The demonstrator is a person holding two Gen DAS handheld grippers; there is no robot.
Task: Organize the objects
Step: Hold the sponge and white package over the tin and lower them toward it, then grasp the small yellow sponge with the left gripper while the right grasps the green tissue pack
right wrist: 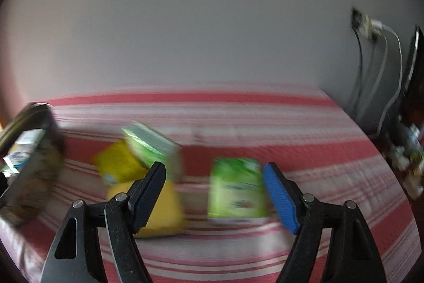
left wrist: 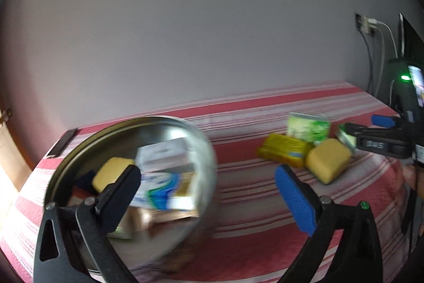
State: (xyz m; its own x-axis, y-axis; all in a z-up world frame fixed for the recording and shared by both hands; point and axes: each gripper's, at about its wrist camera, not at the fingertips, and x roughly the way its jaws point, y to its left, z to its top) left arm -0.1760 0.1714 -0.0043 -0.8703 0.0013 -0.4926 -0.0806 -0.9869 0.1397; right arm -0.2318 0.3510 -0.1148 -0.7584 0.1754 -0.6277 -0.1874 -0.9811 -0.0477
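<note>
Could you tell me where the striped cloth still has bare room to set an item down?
The striped cloth lies bare between the metal bowl and the yellow packet, along the back by the wall, and at the near edge. It is crowded around the yellow sponge and green boxes, and inside the bowl.

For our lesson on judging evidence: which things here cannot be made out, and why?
- Left wrist view: items under the boxes in the metal bowl, covered by them and a finger.
- Right wrist view: print on the green box, lost to motion blur.
- Right wrist view: clutter at the right edge, blurred and cut off.
</note>
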